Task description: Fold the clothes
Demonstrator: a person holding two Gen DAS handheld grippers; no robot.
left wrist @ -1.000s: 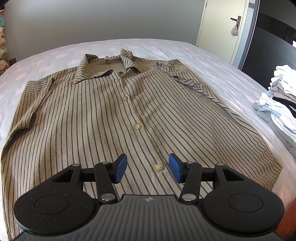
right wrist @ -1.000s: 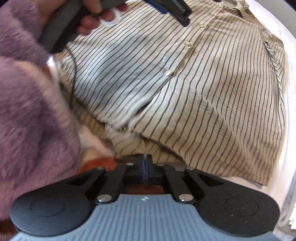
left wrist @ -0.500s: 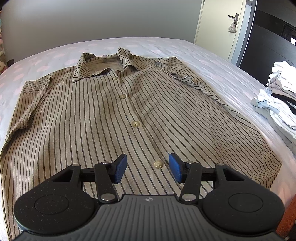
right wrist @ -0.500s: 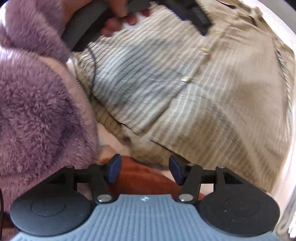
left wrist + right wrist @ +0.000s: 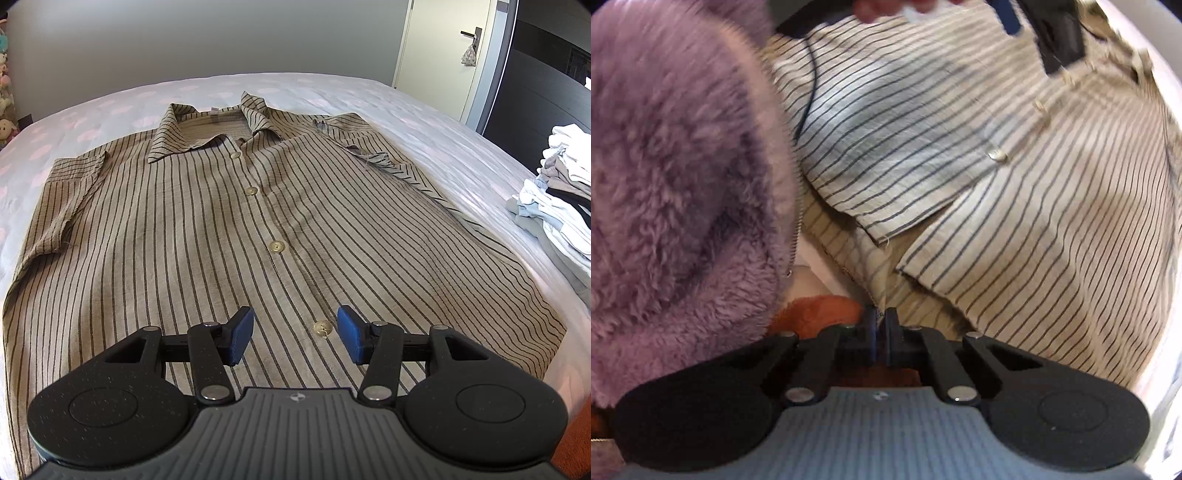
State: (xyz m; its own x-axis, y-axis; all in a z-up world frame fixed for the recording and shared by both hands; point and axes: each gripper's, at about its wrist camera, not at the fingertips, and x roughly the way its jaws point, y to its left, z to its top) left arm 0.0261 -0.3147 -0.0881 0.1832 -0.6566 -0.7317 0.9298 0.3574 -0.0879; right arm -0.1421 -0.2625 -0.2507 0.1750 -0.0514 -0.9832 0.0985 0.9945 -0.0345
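Left wrist view: low over hem of striped shirt [image 5: 221,229], facing up its length toward collar, far wall and door [image 5: 443,55]. Right wrist view: close at hem edge, angled across cloth, fuzzy sleeve [image 5: 683,184] filling left. Shared: shirt's lower front, button placket.

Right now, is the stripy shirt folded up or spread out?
Spread out. The striped shirt lies flat on the bed, buttoned, collar and both sleeves showing.

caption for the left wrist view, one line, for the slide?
Open left hand-held gripper hovers over the hem of a striped button-up shirt spread flat on the bed.
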